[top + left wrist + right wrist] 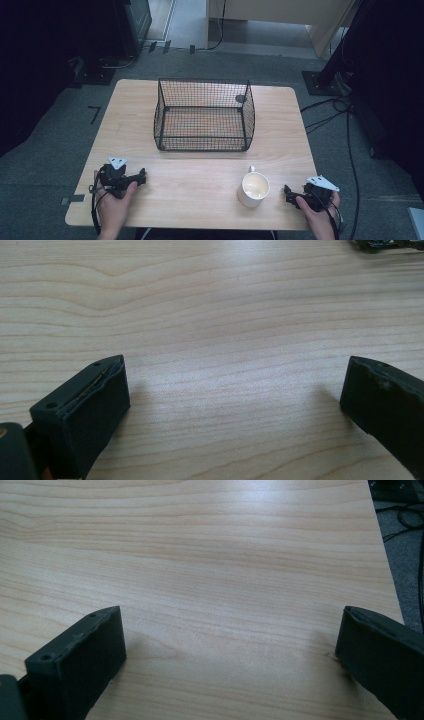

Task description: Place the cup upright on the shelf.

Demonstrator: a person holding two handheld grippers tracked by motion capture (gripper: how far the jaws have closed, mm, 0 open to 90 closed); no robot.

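A black wire basket [204, 116] stands in the middle of the wooden table [200, 170], toward the back, with nothing inside it. A white mug [254, 188] sits upright at the front right, its handle turned toward the basket. My left gripper [142, 176] rests low at the front left, held in a hand. In the left gripper view, the left gripper [233, 366] is open, with bare wood between its jaws. My right gripper [287, 192] lies just right of the mug, apart from it. The right gripper view has the right gripper [231, 614] open over bare wood.
Grey carpet [350, 165] surrounds the table, with cables [330, 117] running along its right side. Dark stands and furniture line the back and the right. In the right gripper view the table's edge [382, 555] lies close on the right.
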